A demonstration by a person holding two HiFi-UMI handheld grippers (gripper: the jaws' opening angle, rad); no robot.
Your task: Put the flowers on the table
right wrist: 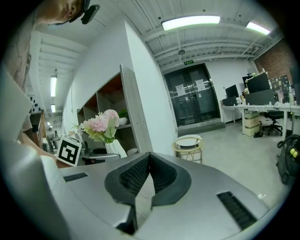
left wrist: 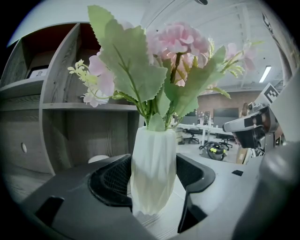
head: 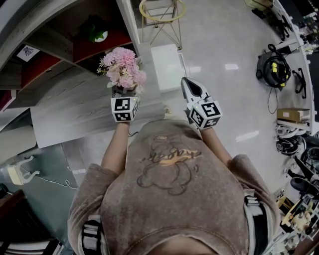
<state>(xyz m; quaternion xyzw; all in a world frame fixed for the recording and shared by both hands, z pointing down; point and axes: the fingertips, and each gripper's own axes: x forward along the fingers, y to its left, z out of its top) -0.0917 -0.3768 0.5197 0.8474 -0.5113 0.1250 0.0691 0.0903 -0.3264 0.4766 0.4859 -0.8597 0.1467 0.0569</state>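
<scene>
A bunch of pink flowers (head: pixel 123 67) with green leaves stands in a white ribbed vase (left wrist: pixel 153 173). My left gripper (head: pixel 124 92) is shut on the vase, with a jaw pressed on each side of its body. The vase is upright over the grey wood-grain table (head: pixel 75 112), and its base hangs just above the table top (left wrist: pixel 161 227). My right gripper (head: pixel 187 83) is to the right of the flowers, beyond the table's edge and over the floor. In the right gripper view its jaws (right wrist: pixel 149 157) meet with nothing between them, and the flowers (right wrist: pixel 99 124) show at the left.
A wooden shelf unit (head: pixel 60 40) stands behind the table, with a small green plant (head: pixel 97 34) in it. On the floor beyond are a white box (head: pixel 166 60) and a round wire stool (head: pixel 162 12). A black-and-yellow vacuum cleaner (head: pixel 273 69) sits at the right.
</scene>
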